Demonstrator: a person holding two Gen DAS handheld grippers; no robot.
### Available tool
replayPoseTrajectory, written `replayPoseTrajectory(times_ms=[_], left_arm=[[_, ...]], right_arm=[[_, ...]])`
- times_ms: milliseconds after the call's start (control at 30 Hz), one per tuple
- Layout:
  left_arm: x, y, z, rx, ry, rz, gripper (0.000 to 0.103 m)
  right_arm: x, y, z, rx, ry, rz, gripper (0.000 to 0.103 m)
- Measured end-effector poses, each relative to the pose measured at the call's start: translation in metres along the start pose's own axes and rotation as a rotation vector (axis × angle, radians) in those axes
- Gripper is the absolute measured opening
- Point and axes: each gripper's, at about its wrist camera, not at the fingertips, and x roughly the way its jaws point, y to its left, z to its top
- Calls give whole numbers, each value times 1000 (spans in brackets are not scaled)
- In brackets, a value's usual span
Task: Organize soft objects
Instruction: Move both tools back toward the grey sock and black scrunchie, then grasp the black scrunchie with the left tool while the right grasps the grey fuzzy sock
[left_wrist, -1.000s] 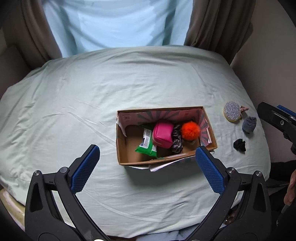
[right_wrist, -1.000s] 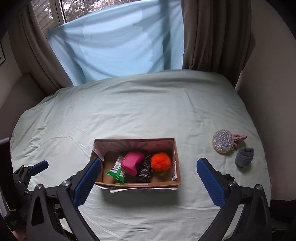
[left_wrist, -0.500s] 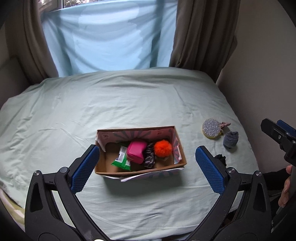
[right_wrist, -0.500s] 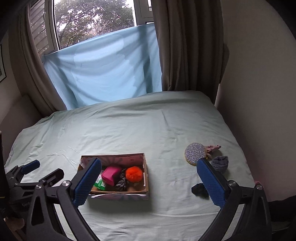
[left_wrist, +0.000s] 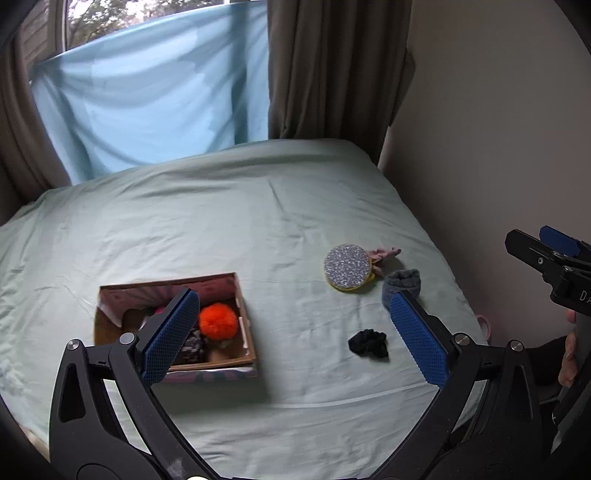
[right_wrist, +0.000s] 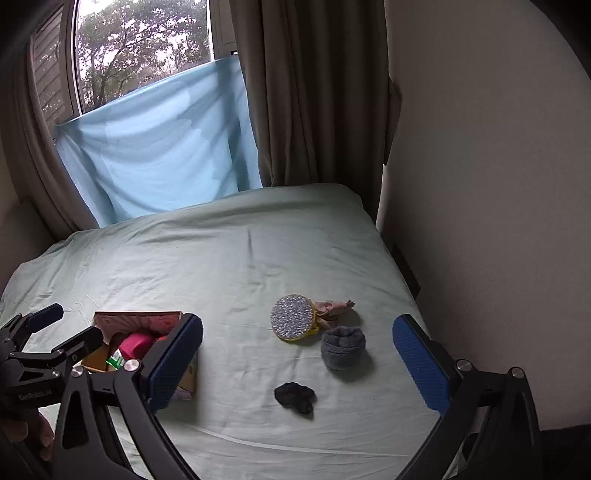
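Observation:
A cardboard box (left_wrist: 247, 334) (right_wrist: 110, 323) sits on the bed and holds an orange pom-pom (left_wrist: 218, 321), a pink pouch (right_wrist: 136, 343), a green packet (right_wrist: 116, 360) and a dark item. To its right on the sheet lie a glittery round pad (left_wrist: 347, 266) (right_wrist: 292, 321), a pink cloth (left_wrist: 384, 254) (right_wrist: 332, 308), a rolled grey sock (left_wrist: 402, 283) (right_wrist: 342, 349) and a black scrunchie (left_wrist: 369, 343) (right_wrist: 295, 397). My left gripper (left_wrist: 291, 330) is open and empty above the bed. My right gripper (right_wrist: 297, 360) is open and empty, over the loose items.
The pale green bed (left_wrist: 221, 214) fills both views. A wall (right_wrist: 498, 184) runs along its right side. Brown curtains (right_wrist: 314, 92) and a blue cloth (right_wrist: 159, 147) hang at the window behind. The right gripper shows at the right edge of the left wrist view (left_wrist: 546, 254).
Both views have swung to the right and lifted back. The box now sits at the left and the loose items near the middle. Both grippers stay open.

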Motion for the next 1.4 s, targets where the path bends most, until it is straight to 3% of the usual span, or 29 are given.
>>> replayPoseTrajectory(times_ms=[300, 533, 700, 933, 1200, 1300, 1400], left_arm=[[83, -86, -36, 12, 92, -26, 102], [169, -126, -88, 54, 204, -98, 102], [221, -145, -118, 107, 240, -94, 102], [291, -156, -152, 136, 309, -76, 90], [329, -160, -176, 143, 373, -79, 74], [330, -161, -177, 145, 367, -80, 63], [331, -161, -174, 145, 369, -81, 46]], right_arm=[[88, -74, -19, -32, 80, 42, 103], [169, -95, -53, -59, 116, 72, 103], [221, -99, -76, -82, 151, 109, 103], [282, -96, -103, -124, 192, 156, 103], [326, -95, -118, -131, 214, 162, 103], [335, -96, -120, -123, 227, 164, 99], [339, -95, -121, -126, 243, 170, 87]])
